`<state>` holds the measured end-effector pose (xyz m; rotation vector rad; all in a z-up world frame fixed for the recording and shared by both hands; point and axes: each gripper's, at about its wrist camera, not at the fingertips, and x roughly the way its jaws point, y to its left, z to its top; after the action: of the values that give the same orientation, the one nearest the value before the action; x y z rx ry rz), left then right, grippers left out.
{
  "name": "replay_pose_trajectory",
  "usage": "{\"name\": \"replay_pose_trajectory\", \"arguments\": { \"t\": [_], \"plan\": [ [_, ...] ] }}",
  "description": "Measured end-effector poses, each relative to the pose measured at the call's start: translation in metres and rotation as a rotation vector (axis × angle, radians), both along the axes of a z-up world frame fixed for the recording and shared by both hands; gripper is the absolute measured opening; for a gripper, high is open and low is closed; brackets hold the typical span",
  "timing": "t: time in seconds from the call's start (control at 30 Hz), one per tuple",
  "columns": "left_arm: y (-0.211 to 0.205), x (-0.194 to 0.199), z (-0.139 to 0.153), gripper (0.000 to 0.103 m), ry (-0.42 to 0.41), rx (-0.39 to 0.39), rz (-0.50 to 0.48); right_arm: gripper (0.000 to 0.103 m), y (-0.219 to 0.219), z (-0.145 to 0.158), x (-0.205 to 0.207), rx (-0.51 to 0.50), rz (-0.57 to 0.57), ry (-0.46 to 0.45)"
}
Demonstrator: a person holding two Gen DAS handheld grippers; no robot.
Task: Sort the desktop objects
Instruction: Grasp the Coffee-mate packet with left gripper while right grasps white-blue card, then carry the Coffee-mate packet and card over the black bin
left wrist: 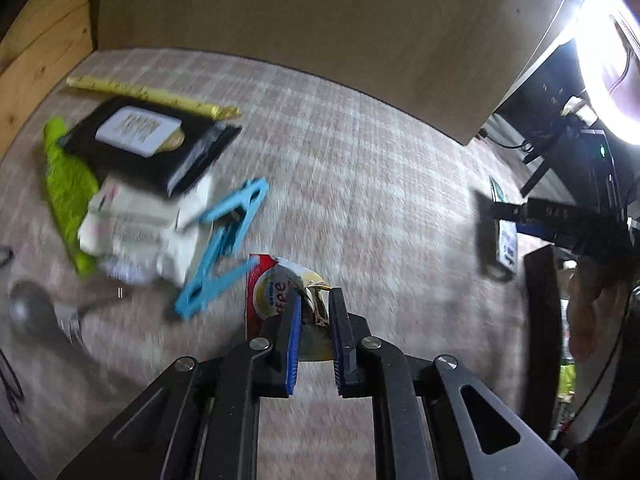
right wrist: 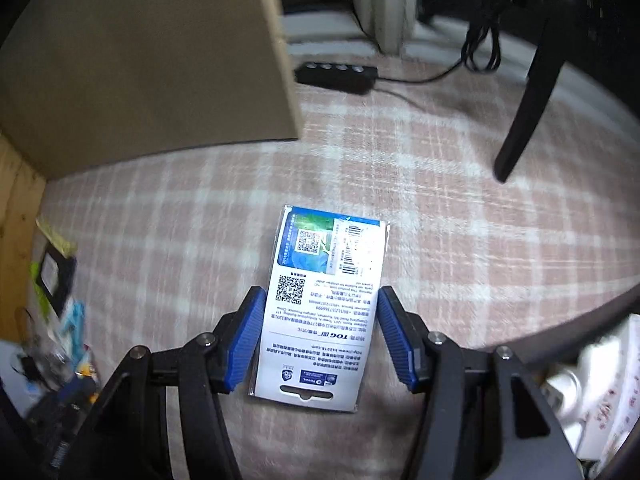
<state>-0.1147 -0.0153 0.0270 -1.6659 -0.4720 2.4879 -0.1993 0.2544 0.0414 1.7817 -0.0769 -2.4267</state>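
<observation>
Pink-and-white checked cloth covers the tabletop [right wrist: 440, 208], with a plain cardboard panel [left wrist: 320, 20] standing at its back and a black power strip [right wrist: 336, 76] beyond the panel's edge. In the left wrist view the left hand-held gripper [left wrist: 314, 312] has its blue-padded fingers drawn close together on the crumpled top of a red and white coffee sachet [left wrist: 272, 292]; the foil edge sits between the pads, so it appears gripped, though motion blur makes the contact hard to confirm. To its left lies an unsorted heap: a blue clothes peg [left wrist: 224, 244], white folded packets [left wrist: 148, 232], a black pouch with a white label [left wrist: 152, 140], a green cloth [left wrist: 68, 192], a long yellow stick packet [left wrist: 152, 94] and a metal spoon [left wrist: 32, 312]. In the right wrist view the right hand-held gripper [right wrist: 322, 320] is spread wide, one finger on each side of a blue and white card package [right wrist: 320, 312] that lies flat on the cloth, well apart from the heap; the pads stand clear of its edges, holding nothing. The step in hand looks like a paired pick: the sachet being carried off by the left, the card package lined up for the right. The frames show no obvious sorting container, so the destinations cannot be told. Next, the right gripper would need to close on the package's long edges. Because the package is thin and flat, the pads must reach down to the cloth or they may slide over it.
</observation>
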Motion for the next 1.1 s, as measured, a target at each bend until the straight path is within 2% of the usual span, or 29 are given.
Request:
{"name": "replay_pose_trajectory", "arguments": {
  "t": [0.13, 0.3, 0.5, 0.73, 1.1],
  "plan": [
    [0.014, 0.014, 0.006, 0.011, 0.009, 0.035, 0.016, 0.056, -0.011, 0.012, 0.022, -0.035, 0.021, 0.025],
    [0.023, 0.023, 0.03, 0.011, 0.06, 0.045, 0.006, 0.056, -0.026, 0.048, 0.053, -0.044, 0.054, 0.119],
    [0.052, 0.022, 0.054, 0.011, 0.109, 0.055, -0.061, 0.056, 0.002, 0.091, 0.073, -0.083, 0.054, 0.205],
    [0.121, 0.022, 0.08, 0.011, 0.145, 0.08, -0.224, 0.056, 0.061, 0.112, 0.106, -0.062, -0.009, 0.27],
    [0.259, 0.044, 0.094, 0.011, 0.125, 0.131, -0.517, 0.056, 0.212, 0.13, 0.164, 0.022, -0.271, 0.278]
  ]
}}
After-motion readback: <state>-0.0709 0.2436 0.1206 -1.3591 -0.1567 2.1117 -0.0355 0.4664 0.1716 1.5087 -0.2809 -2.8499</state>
